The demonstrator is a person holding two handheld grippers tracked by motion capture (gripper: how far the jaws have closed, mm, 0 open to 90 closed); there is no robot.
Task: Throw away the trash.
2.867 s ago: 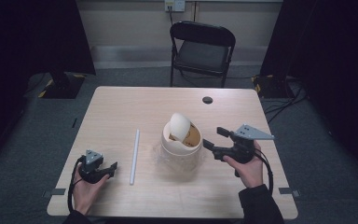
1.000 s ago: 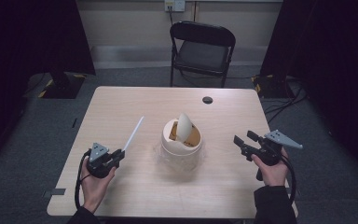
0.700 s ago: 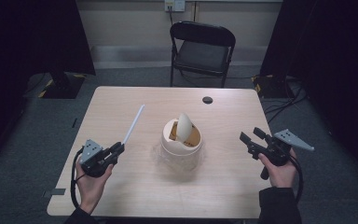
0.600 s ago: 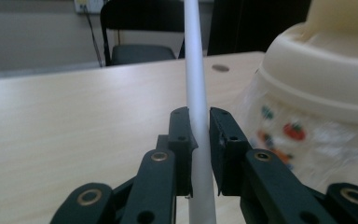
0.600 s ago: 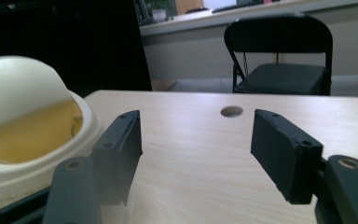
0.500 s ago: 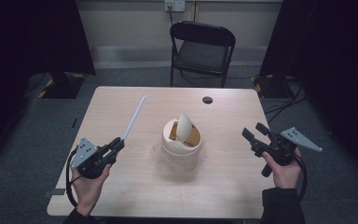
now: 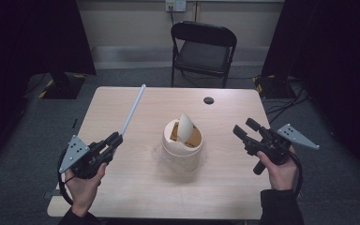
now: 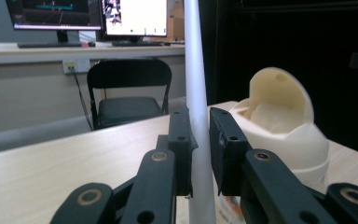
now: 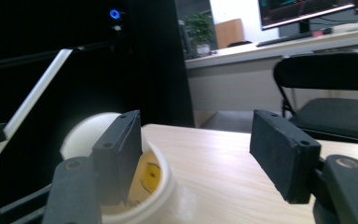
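The left tool (image 7: 114,139) is clenched on the lower end of a white rod (image 7: 132,111), angled up over the counter (image 7: 122,197), likely for feeding into the cream swing-lid bin (image 7: 183,144); its tilted flap shows a yellowish interior. The right tool (image 7: 244,131) hangs released nearby.

The worktop (image 7: 136,197) is pale wood-grain laminate, smooth with a dull sheen. The rod (image 7: 132,111) looks like matt white plastic. The small bin (image 7: 182,151) is cream plastic, satin and smooth. Left gripper (image 8: 200,149) and right gripper (image 9: 196,144): matt black plastic with metal rivets. The chair (image 7: 205,49) has a black, slightly glossy seat.
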